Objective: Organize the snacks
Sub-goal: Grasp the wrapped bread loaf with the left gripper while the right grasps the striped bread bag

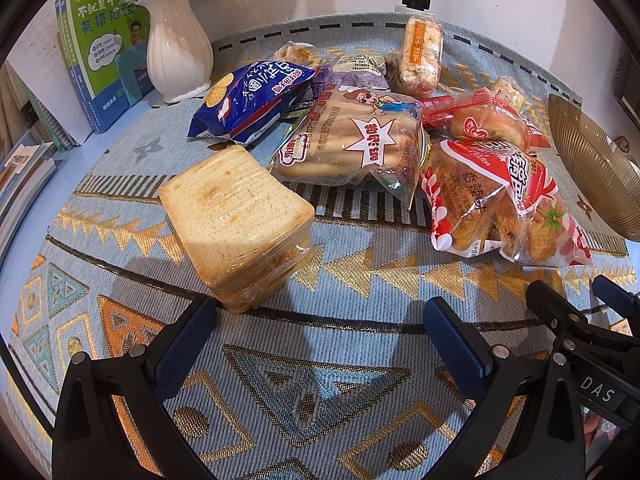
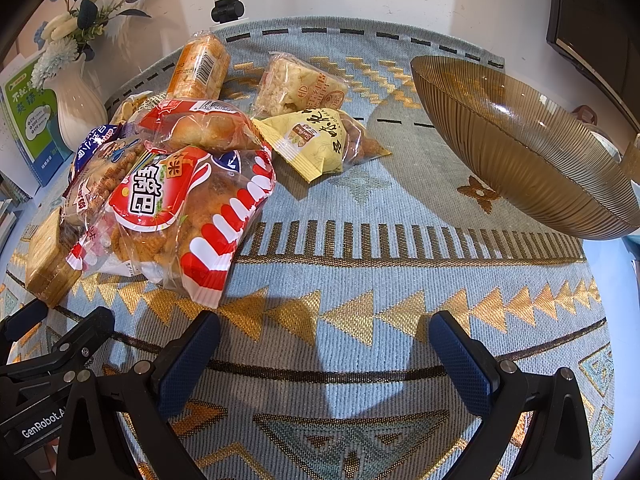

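- While both claws wait low over the cloth (image 2: pixel 360 208), the left claw (image 1: pixel 320 328) is wide apart and holds nothing.
- Right claw (image 2: pixel 324 344) is wide apart too, with nothing in it.
- Snacks (image 1: pixel 360 140) lie piled on the cloth, with the bread (image 1: pixel 236 220) nearest the left claw.
- Brown bowl (image 2: pixel 520 148) sits right of the pile.

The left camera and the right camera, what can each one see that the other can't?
Only the left wrist view shows the top of the wrapped toast stack and the whole blue cracker bag.

Only the right wrist view shows the yellow snack packet and the inside of the ribbed amber bowl.

Both show the red-and-white striped bun bag, the white vase, the patterned cloth, and open, empty jaws on the left gripper and right gripper.
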### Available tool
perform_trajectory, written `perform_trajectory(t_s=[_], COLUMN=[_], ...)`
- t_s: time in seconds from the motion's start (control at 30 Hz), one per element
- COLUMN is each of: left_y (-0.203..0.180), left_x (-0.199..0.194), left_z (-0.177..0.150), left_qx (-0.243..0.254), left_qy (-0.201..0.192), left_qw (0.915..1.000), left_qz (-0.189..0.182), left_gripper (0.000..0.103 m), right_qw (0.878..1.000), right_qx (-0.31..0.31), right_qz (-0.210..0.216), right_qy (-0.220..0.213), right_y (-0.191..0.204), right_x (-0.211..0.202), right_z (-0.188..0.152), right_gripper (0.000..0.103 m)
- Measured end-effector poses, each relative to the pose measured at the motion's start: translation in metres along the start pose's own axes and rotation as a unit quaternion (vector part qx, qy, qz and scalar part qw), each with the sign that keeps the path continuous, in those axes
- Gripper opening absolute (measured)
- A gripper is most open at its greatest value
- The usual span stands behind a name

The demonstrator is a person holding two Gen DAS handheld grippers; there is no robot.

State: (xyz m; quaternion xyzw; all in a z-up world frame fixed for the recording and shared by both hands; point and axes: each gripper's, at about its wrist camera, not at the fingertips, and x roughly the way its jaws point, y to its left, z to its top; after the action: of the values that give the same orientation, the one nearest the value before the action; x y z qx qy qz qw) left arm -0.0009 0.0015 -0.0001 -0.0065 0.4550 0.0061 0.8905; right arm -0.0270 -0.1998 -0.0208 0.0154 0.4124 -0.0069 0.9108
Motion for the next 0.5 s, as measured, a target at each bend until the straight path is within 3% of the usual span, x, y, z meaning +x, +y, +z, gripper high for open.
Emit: perform_trajectory(t_s=[0.3,0.5], left_y=[0.000,0.015], left_x=[-0.001,-0.012], left_z=[0.000,-0.006], left_qx=[0.002,0.023], left_qy=[0.001,0.036], left_qw=[1.0000,0.9986], left_qz=[-0.002,-0.031], left_gripper=[0.103,0.103], right_qw=[1.000,0.996], right_qx=[-0.003,-0.067], right_qz=[0.004,0.047], right_qy=[0.000,0.039], right_y=[0.001,0.000], right_x=[-0.001,-0.010], right_z=[0.000,-0.007], right_gripper=[0.103,0.103])
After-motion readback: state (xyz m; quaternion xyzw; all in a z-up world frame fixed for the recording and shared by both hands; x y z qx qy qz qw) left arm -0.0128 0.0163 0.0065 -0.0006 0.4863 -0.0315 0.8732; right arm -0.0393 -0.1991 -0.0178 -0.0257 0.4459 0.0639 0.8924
